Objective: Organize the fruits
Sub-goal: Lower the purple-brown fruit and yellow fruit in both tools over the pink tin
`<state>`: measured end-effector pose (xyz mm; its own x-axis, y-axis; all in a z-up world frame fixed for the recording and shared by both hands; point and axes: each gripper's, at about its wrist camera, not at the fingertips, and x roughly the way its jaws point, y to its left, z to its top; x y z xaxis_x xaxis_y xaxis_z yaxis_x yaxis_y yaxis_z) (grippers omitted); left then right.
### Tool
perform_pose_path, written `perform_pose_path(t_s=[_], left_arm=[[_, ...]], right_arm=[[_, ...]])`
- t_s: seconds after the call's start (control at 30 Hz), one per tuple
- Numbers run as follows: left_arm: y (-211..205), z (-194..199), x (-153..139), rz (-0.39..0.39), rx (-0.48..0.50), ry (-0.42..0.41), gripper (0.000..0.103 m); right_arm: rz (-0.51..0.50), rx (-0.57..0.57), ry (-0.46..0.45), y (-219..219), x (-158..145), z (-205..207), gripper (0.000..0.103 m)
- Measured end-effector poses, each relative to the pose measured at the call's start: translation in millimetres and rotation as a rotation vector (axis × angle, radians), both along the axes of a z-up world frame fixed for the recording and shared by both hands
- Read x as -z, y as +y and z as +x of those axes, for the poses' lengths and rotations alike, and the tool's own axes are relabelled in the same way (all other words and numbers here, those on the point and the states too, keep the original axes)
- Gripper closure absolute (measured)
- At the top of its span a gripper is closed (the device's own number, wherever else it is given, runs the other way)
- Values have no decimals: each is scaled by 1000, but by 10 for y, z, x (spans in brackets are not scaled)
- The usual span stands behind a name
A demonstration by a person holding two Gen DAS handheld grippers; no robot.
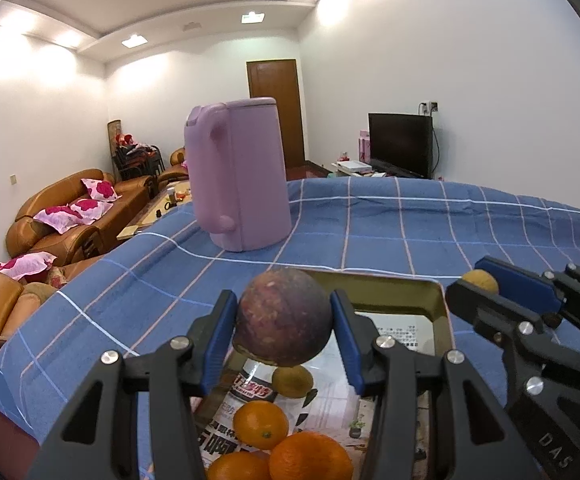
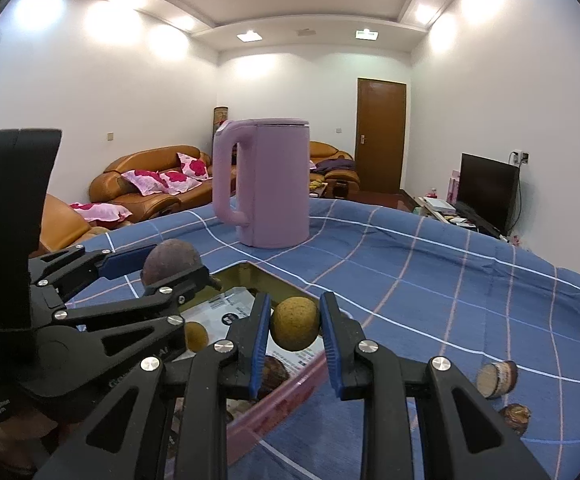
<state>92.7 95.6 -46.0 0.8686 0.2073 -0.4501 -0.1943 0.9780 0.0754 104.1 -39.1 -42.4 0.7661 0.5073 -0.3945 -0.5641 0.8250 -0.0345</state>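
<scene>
left claw (image 1: 283,328): clamped on purple fruit (image 1: 283,317) | right claw (image 2: 294,330): clamped on tan fruit (image 2: 294,323)

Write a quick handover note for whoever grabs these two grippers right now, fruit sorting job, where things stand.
Left gripper: shut on the purple passion fruit, held above the tin tray.
Right gripper: shut on the small tan fruit, held over the tray's near edge.
In the tray: three oranges and another tan fruit.
Left on the blue cloth, right of the tray: a cut fruit piece and a brown fruit.
Pink kettle stands behind the tray.
Next, probably: set both held fruits down in the tray, then collect the two strays.
</scene>
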Motion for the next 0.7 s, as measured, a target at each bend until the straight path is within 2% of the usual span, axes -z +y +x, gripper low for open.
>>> perform_pose_path(t_s=[0.4,0.7], left_arm=[[143,51,63,-13,-5,39,53],[166,101,140,-25,2,77,53]], right_arm=[[-16,-15,36,200,66,66,76],[-21,-4,97,207,137,185,76]])
